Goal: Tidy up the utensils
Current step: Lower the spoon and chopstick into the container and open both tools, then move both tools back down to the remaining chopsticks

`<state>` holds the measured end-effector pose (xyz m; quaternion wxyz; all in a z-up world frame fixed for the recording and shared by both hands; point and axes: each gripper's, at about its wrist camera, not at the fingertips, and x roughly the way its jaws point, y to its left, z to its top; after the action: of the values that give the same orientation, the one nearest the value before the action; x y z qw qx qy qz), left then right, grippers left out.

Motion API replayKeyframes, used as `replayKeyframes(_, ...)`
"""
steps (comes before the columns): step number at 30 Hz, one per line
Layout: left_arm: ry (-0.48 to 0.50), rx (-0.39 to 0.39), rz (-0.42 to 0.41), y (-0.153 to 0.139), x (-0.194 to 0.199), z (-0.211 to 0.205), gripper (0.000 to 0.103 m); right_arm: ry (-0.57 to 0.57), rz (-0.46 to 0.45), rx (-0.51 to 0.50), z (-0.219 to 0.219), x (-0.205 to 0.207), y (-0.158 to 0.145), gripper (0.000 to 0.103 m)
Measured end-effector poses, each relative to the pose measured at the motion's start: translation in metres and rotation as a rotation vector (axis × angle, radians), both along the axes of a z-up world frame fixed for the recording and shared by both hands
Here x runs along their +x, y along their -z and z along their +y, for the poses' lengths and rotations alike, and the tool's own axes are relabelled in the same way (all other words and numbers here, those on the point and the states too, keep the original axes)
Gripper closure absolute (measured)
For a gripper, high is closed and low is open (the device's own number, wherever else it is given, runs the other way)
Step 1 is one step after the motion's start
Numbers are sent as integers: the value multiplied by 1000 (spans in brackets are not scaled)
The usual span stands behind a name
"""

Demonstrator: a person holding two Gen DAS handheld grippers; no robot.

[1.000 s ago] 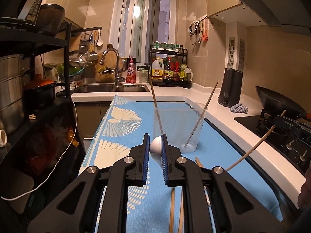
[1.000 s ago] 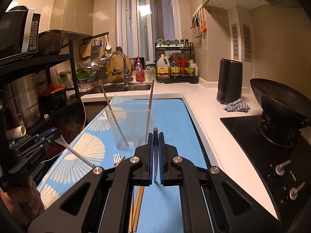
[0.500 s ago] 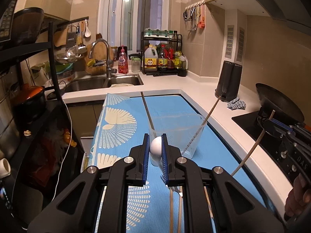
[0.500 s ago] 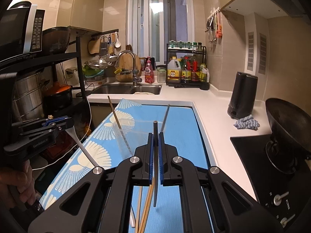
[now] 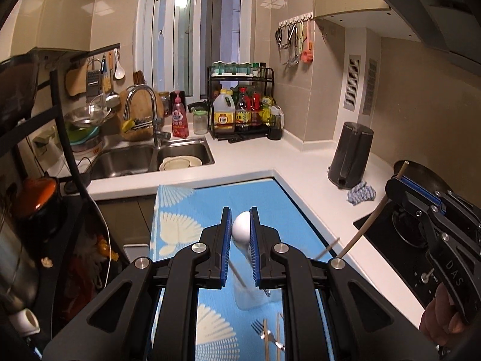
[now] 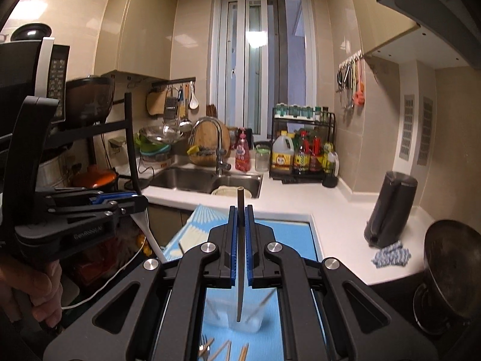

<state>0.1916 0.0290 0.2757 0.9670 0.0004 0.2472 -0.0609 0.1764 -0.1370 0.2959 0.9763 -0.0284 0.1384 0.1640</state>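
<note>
My own fingers hide most of the clear cup (image 6: 245,316) below me. The fork (image 5: 266,334) and loose chopsticks (image 6: 228,350) run off the near edge, and the spoon's handle (image 5: 239,275) blurs behind my pads.

Ahead of my tongs, beyond their tips, I see a steel sink (image 5: 168,153); a black kettle (image 5: 350,156) and checked cloth (image 5: 360,193) stand right of them.

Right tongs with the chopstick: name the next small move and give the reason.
Probably lower the right tongs so the chopstick drops into the clear cup: its tip hangs just above the cup, which already holds other sticks.
</note>
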Motion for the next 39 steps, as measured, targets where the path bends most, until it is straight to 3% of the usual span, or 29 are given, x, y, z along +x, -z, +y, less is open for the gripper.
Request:
replayKeyframes(4, -12, 6, 15, 6, 29, -2, 91, 19, 3, 8, 9, 28, 10, 98)
replayKeyframes(13, 2, 22, 139, 96, 69, -13, 91, 16, 140, -27, 15, 76, 90, 98)
replayKeyframes(18, 5, -14, 169, 125, 69, -12, 91, -1, 213, -39, 15, 80, 118, 97)
replayKeyframes(21, 5, -27, 169, 130, 63, -10, 85, 2, 228, -53, 13, 74, 125, 92)
replayKeyframes(23, 1, -29, 142, 123, 53, -6, 70, 5, 227, -41, 7, 67, 123, 80)
replayKeyframes(25, -4, -33, 110, 114, 42, -3, 69, 13, 216, -32, 1, 56, 118, 71)
replayKeyframes(32, -14, -69, 35, 98, -6, 5, 69, 21, 167, -10, -15, 10, 104, 70)
replayKeyframes(39, -42, -92, 22, 116, -56, 7, 69, 20, 132, 0, -27, -49, 113, 68)
